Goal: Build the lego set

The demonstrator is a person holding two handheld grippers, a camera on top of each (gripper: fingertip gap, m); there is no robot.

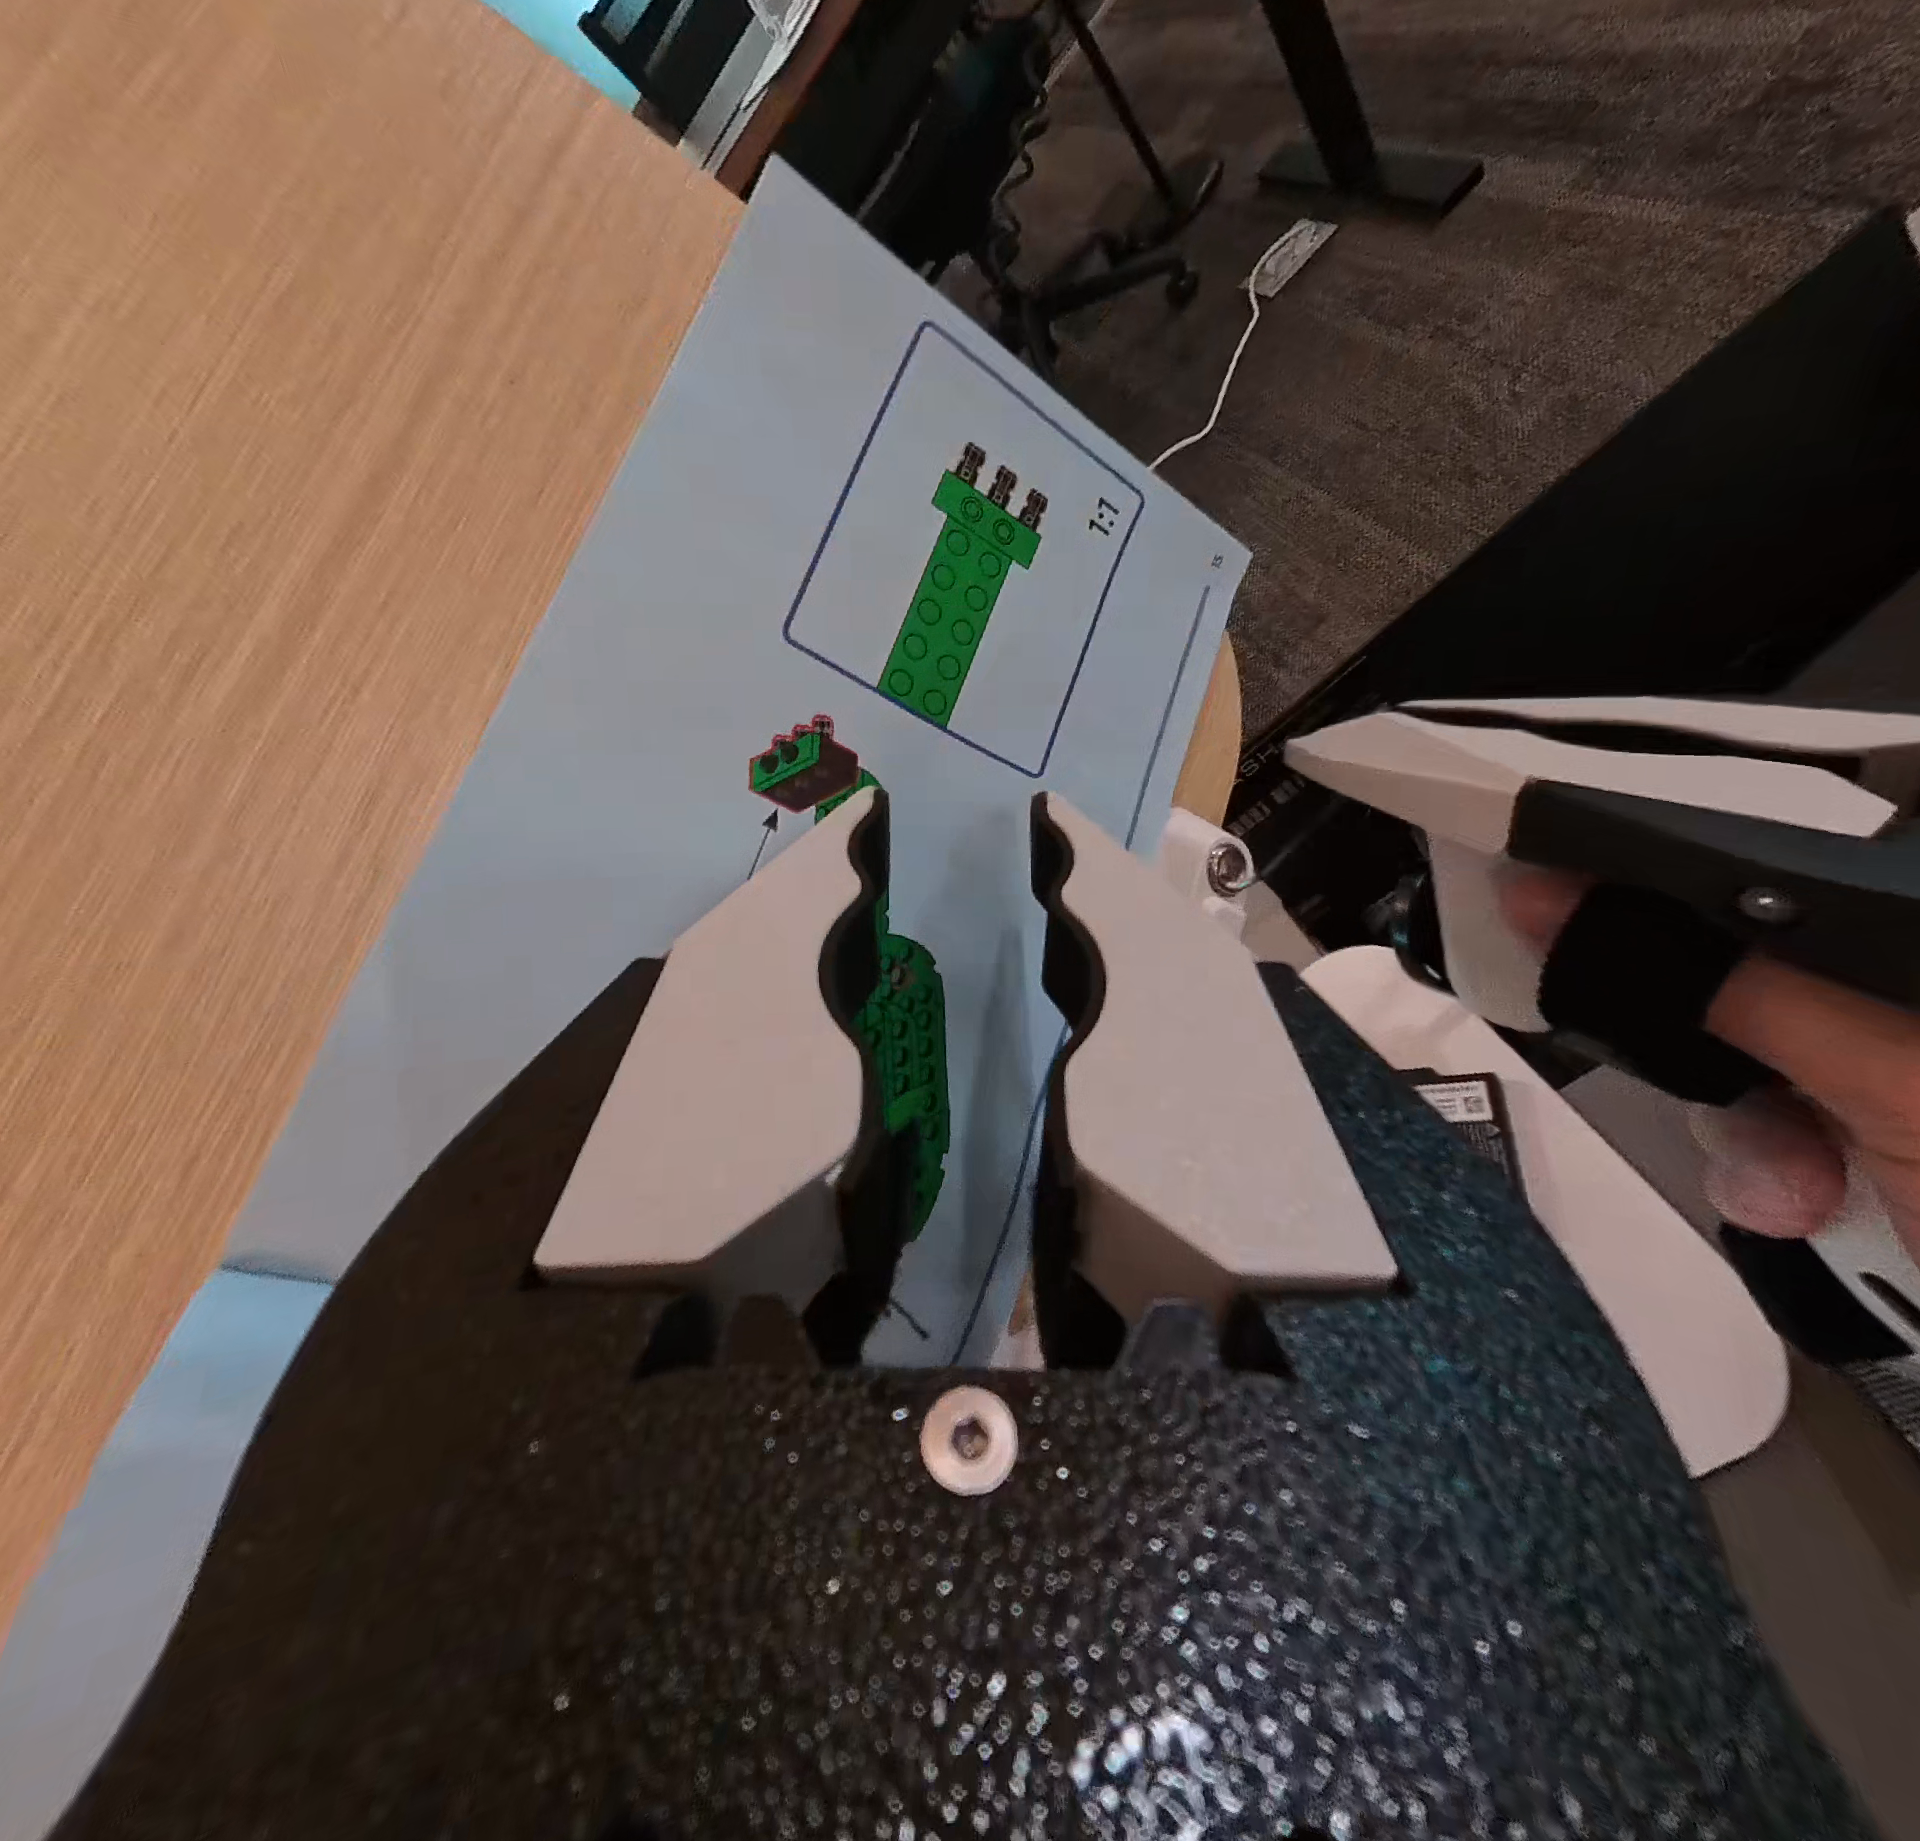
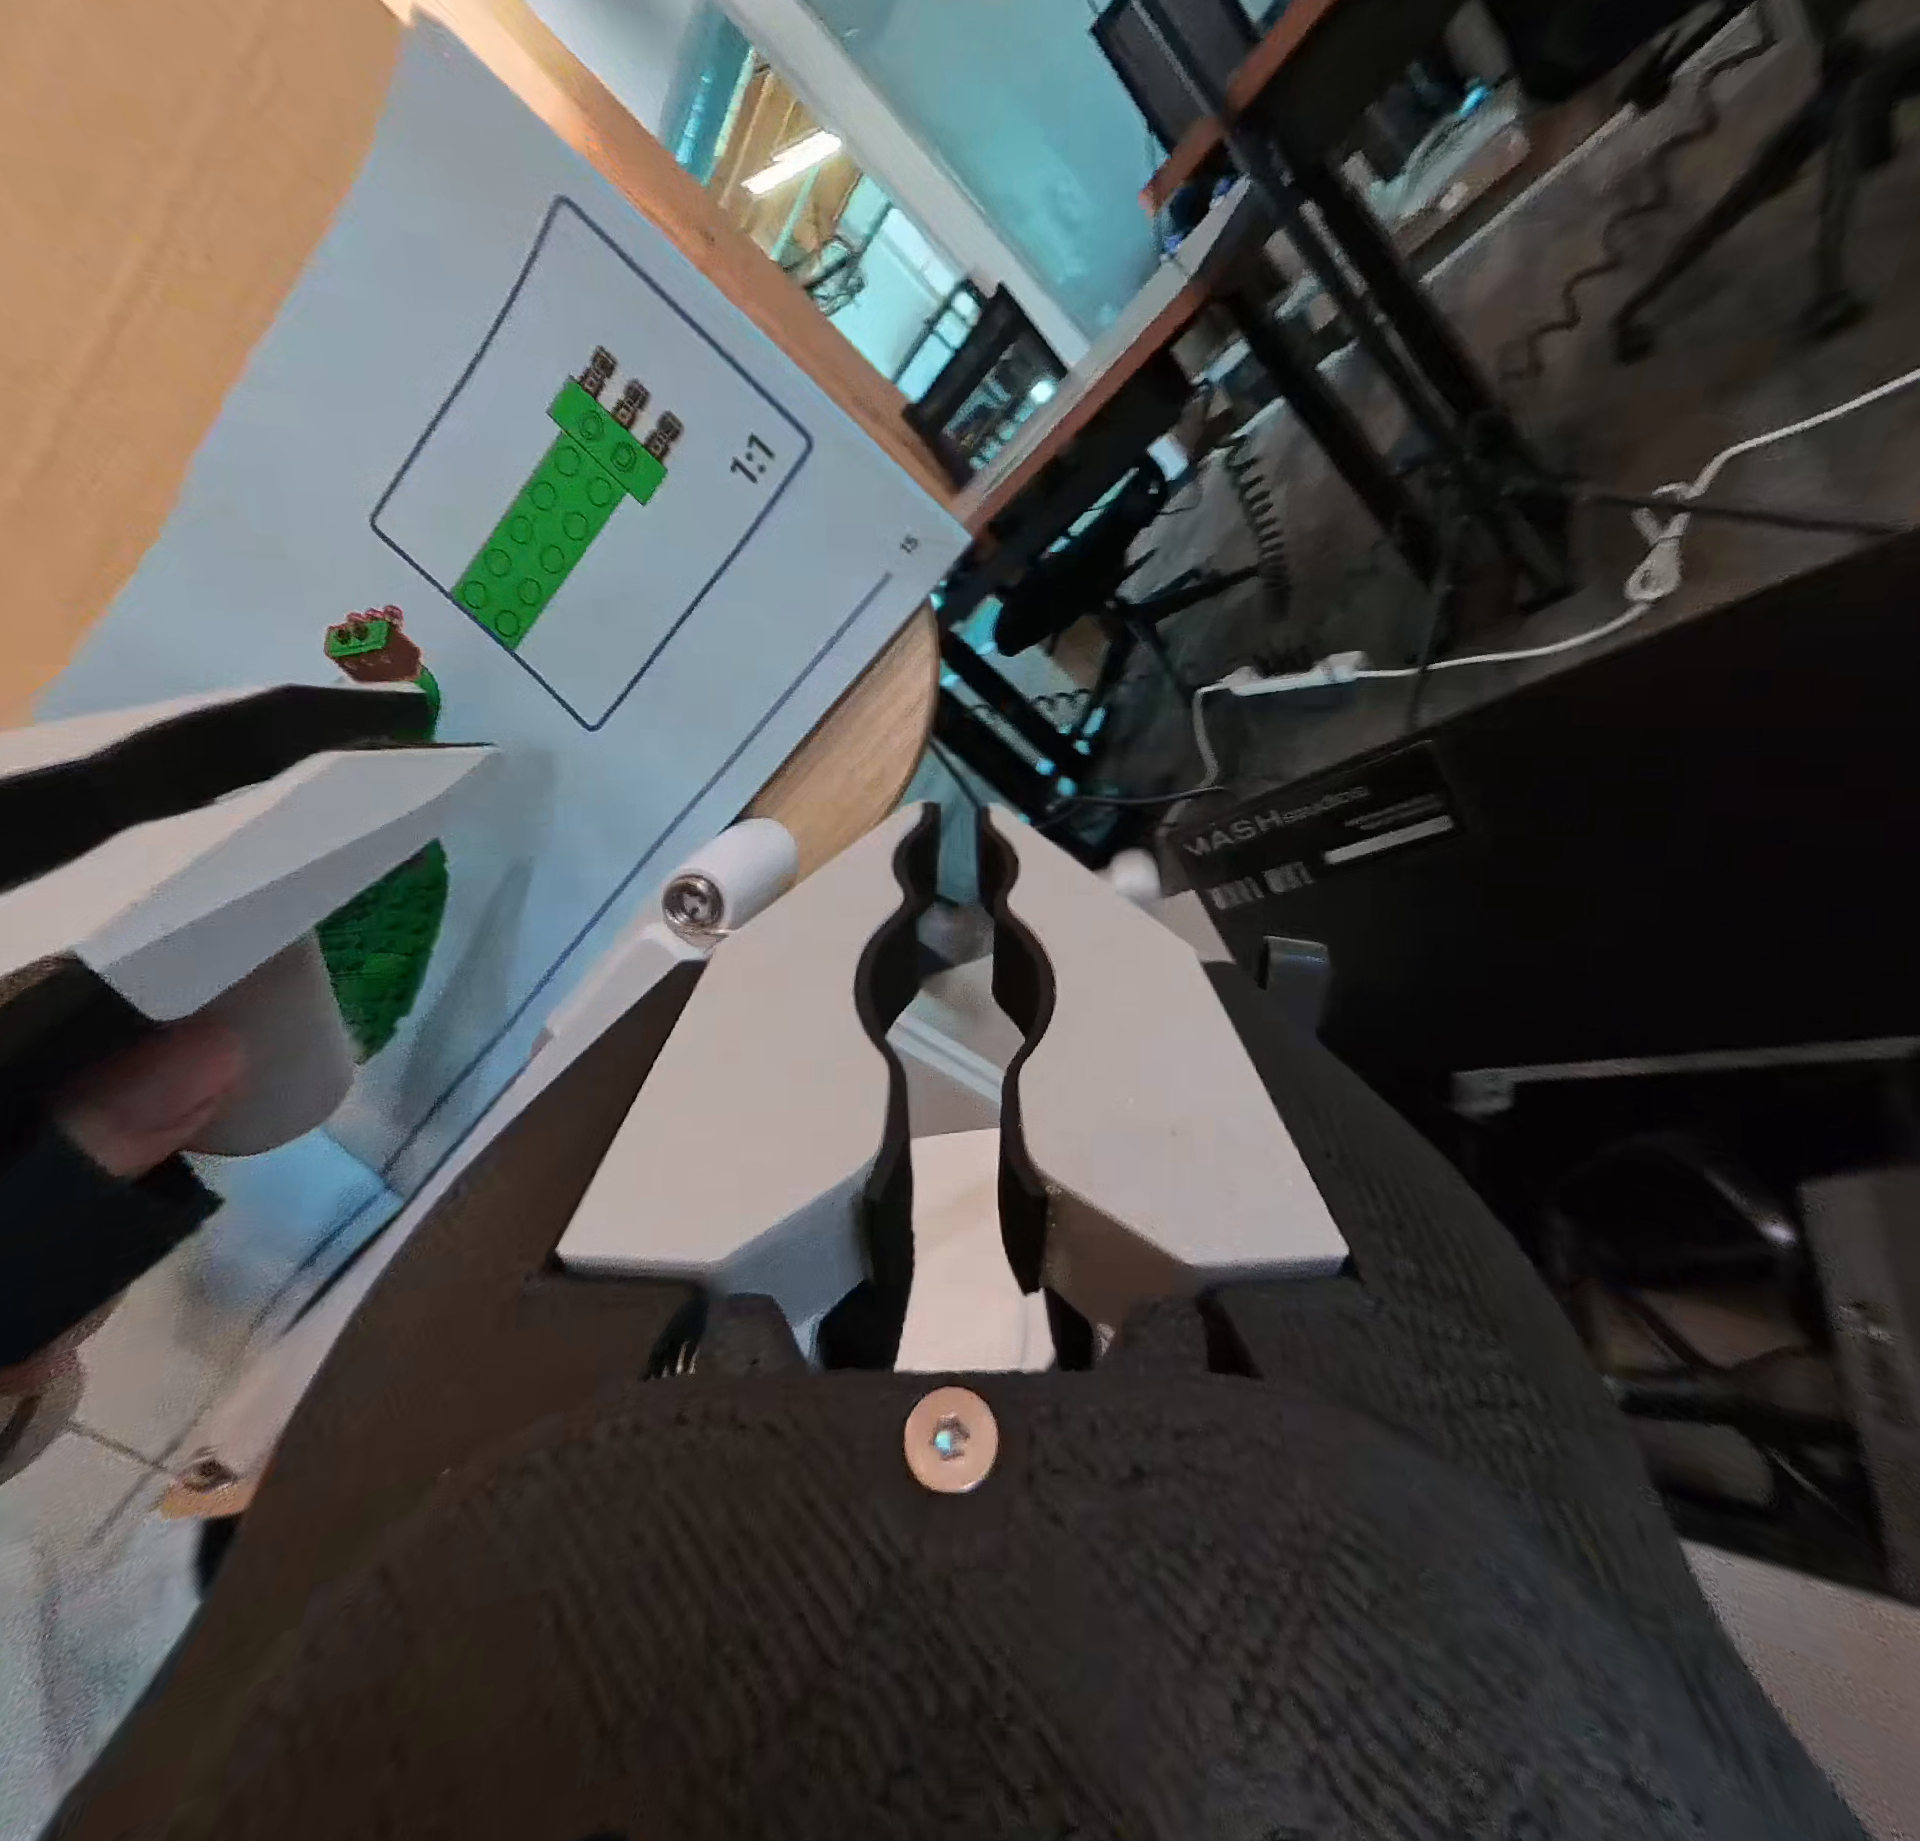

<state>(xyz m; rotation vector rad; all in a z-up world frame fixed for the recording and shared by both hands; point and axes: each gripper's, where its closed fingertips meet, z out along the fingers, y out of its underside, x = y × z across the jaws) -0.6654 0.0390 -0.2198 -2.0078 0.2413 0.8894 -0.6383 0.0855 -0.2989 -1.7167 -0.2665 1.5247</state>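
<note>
A light blue instruction page point(image 1: 665, 565) lies on the wooden table point(image 1: 260, 441), printed with pictures of a green brick model. No real bricks are in view. My left gripper point(image 1: 962, 817) hovers over the page, open and empty. My right gripper point(image 2: 956, 823) is past the table's rounded corner, its jaws a narrow gap apart and empty. It also shows in the left wrist view point(image 1: 1309, 752), at the right with a hand on it. The page shows in the right wrist view point(image 2: 312, 389), with the left gripper point(image 2: 457, 737) at that view's left edge.
The table point(image 2: 862, 742) ends at a rounded corner just beyond the page. A white plastic part with a metal screw point(image 2: 727, 882) sits by that corner. A black case point(image 2: 1558, 856), a white cable point(image 1: 1236, 368), desk legs and a chair base stand on the carpet. There is about 10 cm between the tips of the two grippers.
</note>
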